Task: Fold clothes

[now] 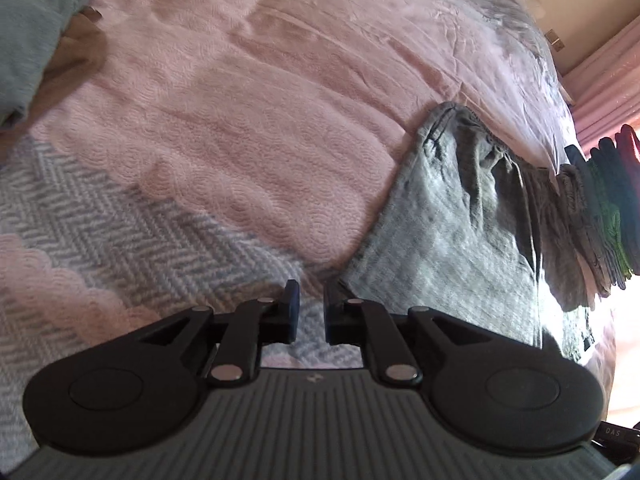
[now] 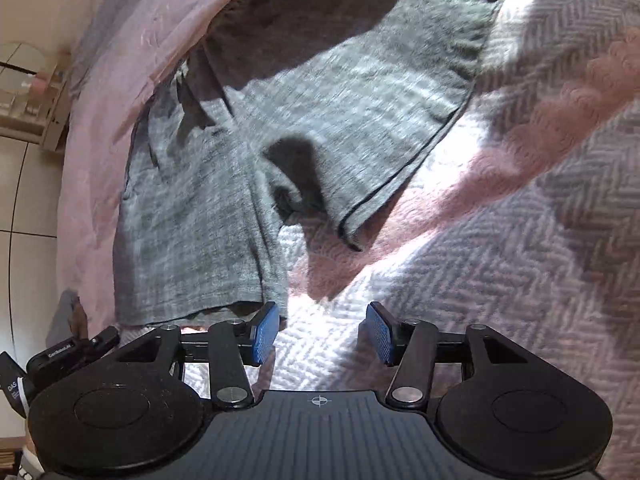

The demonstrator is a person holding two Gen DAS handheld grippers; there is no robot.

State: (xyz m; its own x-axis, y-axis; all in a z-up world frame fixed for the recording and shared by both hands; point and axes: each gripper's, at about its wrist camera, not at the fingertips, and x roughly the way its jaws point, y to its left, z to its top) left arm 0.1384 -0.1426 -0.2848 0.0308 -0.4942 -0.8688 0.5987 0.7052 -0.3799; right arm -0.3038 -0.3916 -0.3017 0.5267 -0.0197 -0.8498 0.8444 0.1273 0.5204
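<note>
A pair of grey shorts (image 1: 460,232) lies spread flat on the pink and grey bedspread (image 1: 240,120), waistband toward the far edge. In the right wrist view the shorts (image 2: 240,160) fill the upper left, both legs pointing toward me. My left gripper (image 1: 311,312) hovers over the bedspread just left of a leg hem, its jaws a narrow gap apart and empty. My right gripper (image 2: 322,332) is open and empty, its left pad beside the hem of the nearer leg.
A stack of folded clothes (image 1: 600,208) lies at the bed's right edge past the shorts. A teal garment (image 1: 32,32) is heaped at the far left. The tiled floor (image 2: 24,208) and a shelf (image 2: 28,92) lie beyond the bed's edge.
</note>
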